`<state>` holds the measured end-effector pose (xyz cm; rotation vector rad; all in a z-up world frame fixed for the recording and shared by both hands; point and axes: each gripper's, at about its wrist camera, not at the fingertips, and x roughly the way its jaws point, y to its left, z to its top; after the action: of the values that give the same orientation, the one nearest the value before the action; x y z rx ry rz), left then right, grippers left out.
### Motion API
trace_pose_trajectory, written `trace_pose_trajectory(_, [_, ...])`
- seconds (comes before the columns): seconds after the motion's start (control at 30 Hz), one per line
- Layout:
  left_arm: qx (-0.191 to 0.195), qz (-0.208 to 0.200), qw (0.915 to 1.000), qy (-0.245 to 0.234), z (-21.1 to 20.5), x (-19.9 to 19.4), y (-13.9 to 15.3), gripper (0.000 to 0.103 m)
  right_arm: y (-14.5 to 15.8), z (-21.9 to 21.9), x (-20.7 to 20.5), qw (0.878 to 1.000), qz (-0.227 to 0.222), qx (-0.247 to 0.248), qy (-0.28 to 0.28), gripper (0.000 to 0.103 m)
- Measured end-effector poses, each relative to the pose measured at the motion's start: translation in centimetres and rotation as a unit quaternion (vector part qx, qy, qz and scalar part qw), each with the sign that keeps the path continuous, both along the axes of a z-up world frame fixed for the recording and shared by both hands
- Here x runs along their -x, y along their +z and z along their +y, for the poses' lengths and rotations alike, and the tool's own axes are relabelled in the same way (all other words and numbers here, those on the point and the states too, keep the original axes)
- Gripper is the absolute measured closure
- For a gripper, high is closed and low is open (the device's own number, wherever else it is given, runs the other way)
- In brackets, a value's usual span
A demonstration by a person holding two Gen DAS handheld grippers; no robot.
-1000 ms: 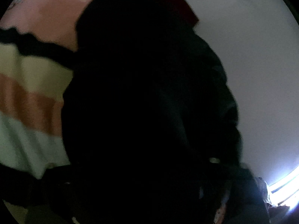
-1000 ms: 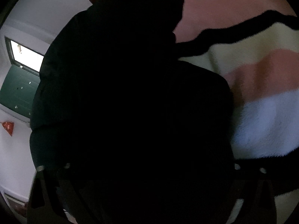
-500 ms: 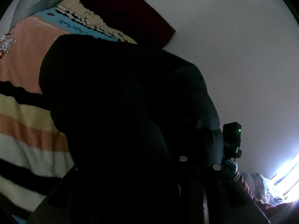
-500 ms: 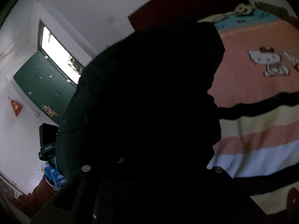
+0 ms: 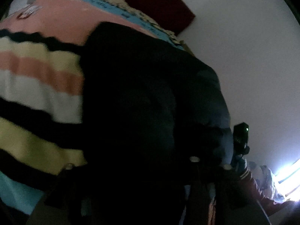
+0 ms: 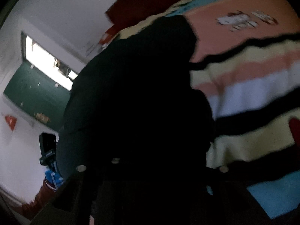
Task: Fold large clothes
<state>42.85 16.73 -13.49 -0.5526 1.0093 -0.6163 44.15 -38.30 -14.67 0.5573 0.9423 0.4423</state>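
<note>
A large dark garment (image 5: 142, 101) fills the middle of both views and hangs lifted above the striped blanket; it also shows in the right wrist view (image 6: 135, 103). My left gripper (image 5: 146, 170) sits under its lower edge, its fingers lost in the dark cloth. My right gripper (image 6: 151, 168) is likewise buried in the cloth. Both seem to hold the garment's edge, but the fingertips are too dark to make out. The right gripper's body with a green light (image 5: 241, 136) shows past the garment in the left view; the left one (image 6: 46, 148) shows in the right view.
A bed with a pink, cream, black and blue striped blanket (image 5: 37, 78) lies below, also in the right view (image 6: 253, 86). A dark red headboard (image 5: 159, 5) meets a white wall (image 5: 243, 56). A green door with a bright window (image 6: 37, 86) stands at the left.
The garment has been lifted off the blanket and pulled back toward me. Both cameras tilted up, then down a little, so more blanket shows now.
</note>
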Motion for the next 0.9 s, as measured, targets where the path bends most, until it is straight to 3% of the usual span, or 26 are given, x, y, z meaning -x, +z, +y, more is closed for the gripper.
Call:
trace_pose_trajectory(0.03, [0.003, 0.005, 0.9999, 0.011, 1.1, 0.0, -0.2, 0.044, 0.0, -0.3, 0.2, 1.000, 0.002, 0.005, -0.009, 0.052])
trace_pose_trajectory(0.07, [0.007, 0.006, 0.9997, 0.022, 2.0, 0.1, -0.3, 0.039, -0.1, -1.0, 0.5, 1.000, 0.004, 0.017, -0.026, 0.039])
trace_pose_trajectory(0.1, [0.017, 0.007, 0.9990, 0.040, 3.6, 0.4, -0.3, 0.038, 0.0, -1.4, 0.9, 0.999, 0.003, 0.029, -0.035, 0.027])
trace_pose_trajectory(0.17, [0.015, 0.006, 0.9974, 0.071, 5.6, 0.2, 0.3, 0.038, 0.5, -2.4, 2.1, 0.997, -0.002, 0.050, -0.058, 0.021])
trace_pose_trajectory(0.27, [-0.038, -0.016, 0.9902, 0.133, 7.9, 1.4, 2.9, 0.038, 2.9, -2.8, 3.4, 0.990, -0.020, 0.106, -0.086, 0.021])
trace_pose_trajectory(0.33, [-0.054, -0.038, 0.9874, 0.144, 7.5, 1.1, 4.6, 0.038, 4.8, -1.8, 3.6, 0.988, -0.043, 0.126, -0.084, 0.021])
trace_pose_trajectory(0.5, [-0.090, -0.074, 0.9875, 0.107, 0.6, -0.7, 7.7, 0.038, 8.3, 3.5, 1.1, 0.981, -0.090, 0.161, -0.055, 0.021])
trace_pose_trajectory(0.67, [-0.091, -0.083, 0.9913, 0.047, -9.5, -4.0, 7.6, 0.038, 9.4, 8.4, -2.4, 0.975, -0.111, 0.188, -0.032, 0.020])
trace_pose_trajectory(0.73, [-0.110, -0.080, 0.9900, 0.038, -12.1, -5.2, 7.1, 0.038, 9.0, 10.2, -4.0, 0.973, -0.112, 0.202, -0.024, 0.020])
trace_pose_trajectory(0.83, [-0.170, -0.071, 0.9822, 0.037, -14.1, -6.7, 5.3, 0.037, 6.8, 11.2, -6.6, 0.971, -0.085, 0.224, -0.021, 0.013])
trace_pose_trajectory(0.9, [-0.162, -0.062, 0.9838, 0.044, -13.8, -7.8, 4.2, 0.037, 5.0, 10.3, -7.6, 0.976, -0.065, 0.207, -0.032, 0.007])
